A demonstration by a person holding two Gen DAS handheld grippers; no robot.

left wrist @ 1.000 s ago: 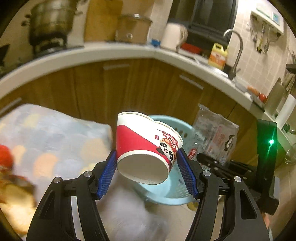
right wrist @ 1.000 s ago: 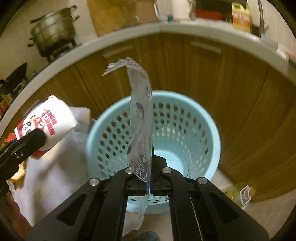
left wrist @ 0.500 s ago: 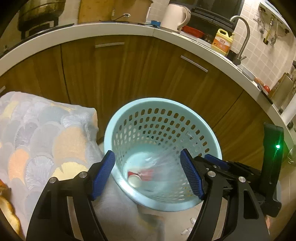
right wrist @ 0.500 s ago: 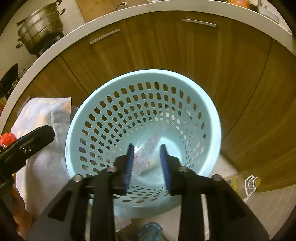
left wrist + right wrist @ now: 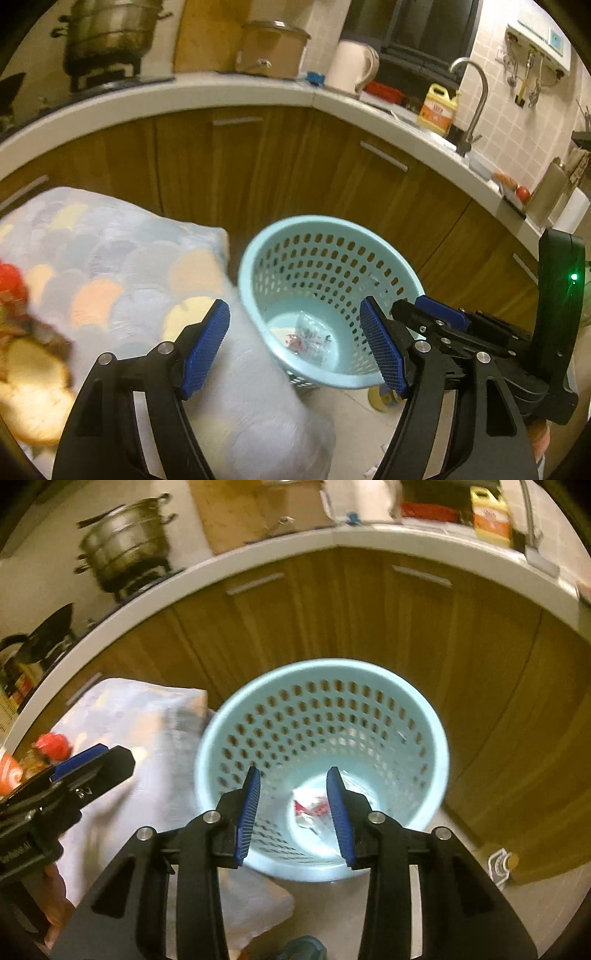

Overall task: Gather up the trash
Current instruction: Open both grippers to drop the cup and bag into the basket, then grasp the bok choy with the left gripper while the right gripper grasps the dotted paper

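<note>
A light blue perforated trash basket stands on the floor by the wooden cabinets. In its bottom lie a red and white paper cup and a clear plastic wrapper. My left gripper is open and empty above the basket's near rim. My right gripper is open and empty over the basket's mouth; it also shows in the left wrist view.
A table with a pastel scallop-pattern cloth stands left of the basket, with a red-capped item and bread-like pieces on it. A small bottle lies on the floor at right. Cabinets and a cluttered worktop curve behind.
A second ago the left gripper held the paper cup and the right held the wrapper. Both opened, and the cup and wrapper dropped into the basket. Both grippers have since pulled back a little.
</note>
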